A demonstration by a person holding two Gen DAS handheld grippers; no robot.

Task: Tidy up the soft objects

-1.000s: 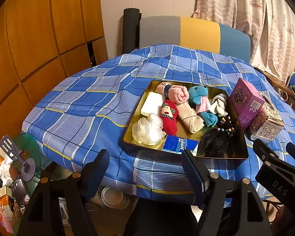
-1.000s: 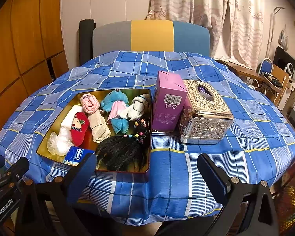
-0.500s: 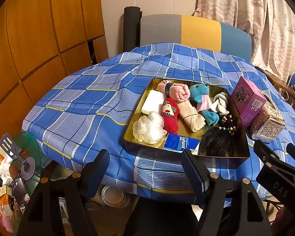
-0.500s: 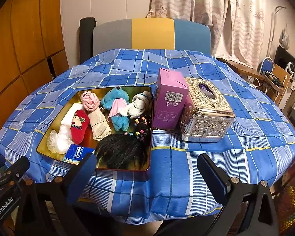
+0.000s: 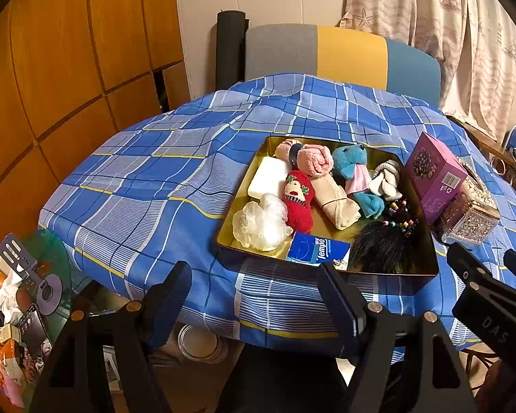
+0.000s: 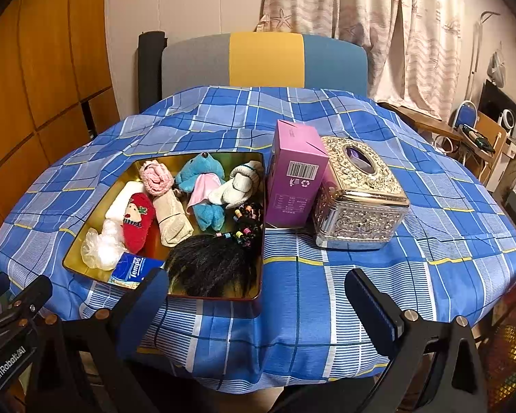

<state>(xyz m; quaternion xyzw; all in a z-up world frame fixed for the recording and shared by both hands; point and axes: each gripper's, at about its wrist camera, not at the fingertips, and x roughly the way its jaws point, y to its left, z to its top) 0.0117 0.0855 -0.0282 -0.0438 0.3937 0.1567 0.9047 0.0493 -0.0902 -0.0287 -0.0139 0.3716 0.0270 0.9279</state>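
A gold tray (image 5: 244,206) (image 6: 86,237) on the blue checked tablecloth holds several soft things: a white mesh puff (image 5: 261,223), a red sock with a face (image 5: 297,199) (image 6: 137,220), a pink rolled cloth (image 5: 314,160), a beige roll (image 6: 172,220), a blue plush (image 5: 352,163) (image 6: 203,179), a white-grey sock (image 6: 239,186), a black wig with beads (image 5: 378,251) (image 6: 213,265), a white sponge (image 5: 268,180) and a Tempo tissue pack (image 5: 318,249) (image 6: 130,270). My left gripper (image 5: 258,296) and right gripper (image 6: 258,306) both hang open before the table's near edge, holding nothing.
A purple carton (image 6: 294,175) and an ornate silver tissue box (image 6: 357,196) stand right of the tray. A grey, yellow and blue chair (image 6: 265,58) is behind the table. A cluttered green glass stand (image 5: 20,296) sits low at the left, wooden panels beyond it.
Both grippers have drifted slightly toward the table, so the tray looks a little nearer. Nothing on the table has moved.
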